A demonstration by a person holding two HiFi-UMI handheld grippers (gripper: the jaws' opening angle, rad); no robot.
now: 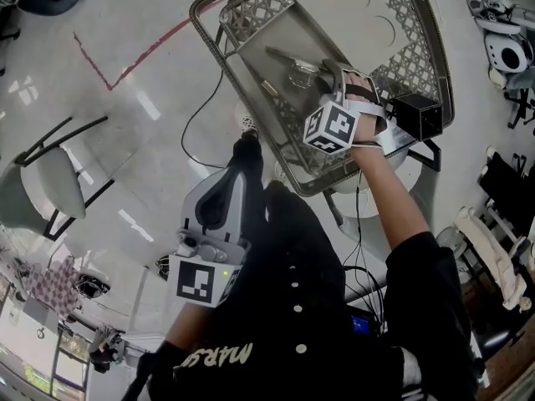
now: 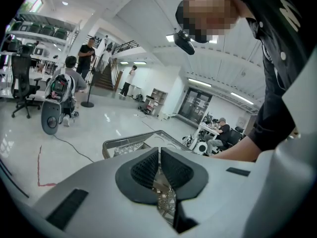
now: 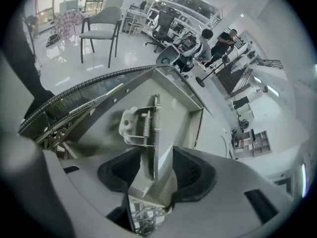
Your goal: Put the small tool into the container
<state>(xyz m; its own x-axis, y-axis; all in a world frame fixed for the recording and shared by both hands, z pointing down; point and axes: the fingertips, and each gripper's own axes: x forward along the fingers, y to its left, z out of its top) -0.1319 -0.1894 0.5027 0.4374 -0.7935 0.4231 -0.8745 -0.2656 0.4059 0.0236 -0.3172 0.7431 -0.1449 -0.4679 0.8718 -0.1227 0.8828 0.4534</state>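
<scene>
Although it fills only the upper part of the head view, the container (image 1: 410, 53) is the biggest thing here: a metal tray with a flat floor and latticed walls. It lies under and ahead of the right gripper (image 3: 154, 157). In the left gripper view its near corner (image 2: 131, 145) shows just past the jaw tips.

Next in size is a grey chair (image 1: 50, 182), which stands on the floor well off to the left of the left gripper (image 2: 159, 155) and well apart from the tray.

That left gripper hangs low beside the person's body, back from the container. Its jaws are together, with only a thin slit between the pads and nothing in it.

A bare right hand (image 1: 364, 98) holds the right gripper out over the tray floor, with its marker cube (image 1: 334, 128) toward the person. A black box (image 1: 418, 115) sits just to the right of that hand, at the tray's edge.

The right gripper's jaws stand wide apart.

Smallest is the small tool (image 3: 138, 125), a metal piece with a coil spring and a pale bracket. It is inside the container, on the tray floor. Its bracket end lies just ahead of the right jaws, and its long flat part runs back into the gap between them. Whether that part touches either pad cannot be told.
</scene>
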